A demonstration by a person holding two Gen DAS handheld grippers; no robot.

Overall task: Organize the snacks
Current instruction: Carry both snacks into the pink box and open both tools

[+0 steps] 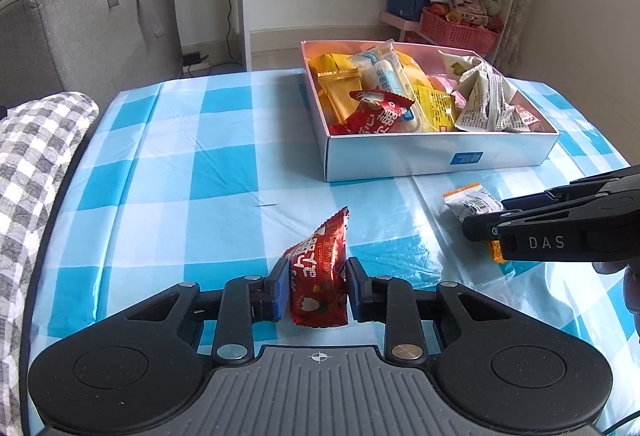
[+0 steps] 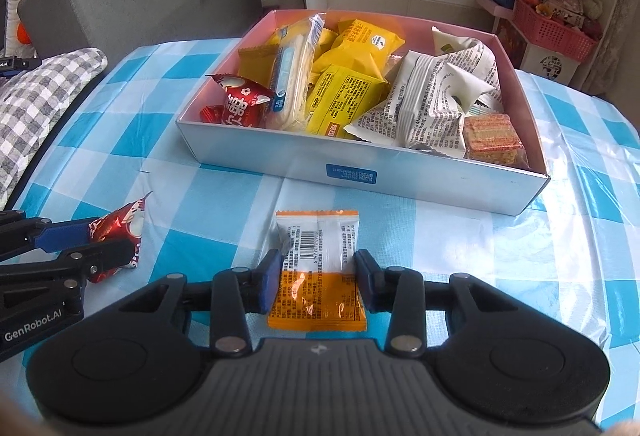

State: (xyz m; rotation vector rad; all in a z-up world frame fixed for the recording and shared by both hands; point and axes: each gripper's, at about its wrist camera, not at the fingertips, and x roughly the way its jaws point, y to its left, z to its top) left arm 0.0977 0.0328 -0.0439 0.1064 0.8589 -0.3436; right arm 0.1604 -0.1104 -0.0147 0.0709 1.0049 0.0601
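Observation:
In the left wrist view my left gripper [image 1: 318, 288] is shut on a red foil snack packet [image 1: 320, 260], which stands upright on the blue checked tablecloth. In the right wrist view that packet [image 2: 124, 224] shows at the left between the left gripper's fingers [image 2: 108, 248]. My right gripper [image 2: 318, 282] is shut on an orange and white snack packet [image 2: 316, 248] lying flat on the cloth, its pads pressing both side edges. From the left it appears as a dark gripper [image 1: 480, 224] over that packet [image 1: 468, 200]. Just beyond stands a white open box [image 2: 280, 156] filled with several snacks.
The box [image 1: 440, 156] sits at the far right of the table. A grey checked cushion [image 1: 36, 156] and a grey sofa [image 1: 80, 48] border the table's left side. White shelves with a pink basket [image 1: 460, 30] stand behind the table. The table's edge curves close on the left.

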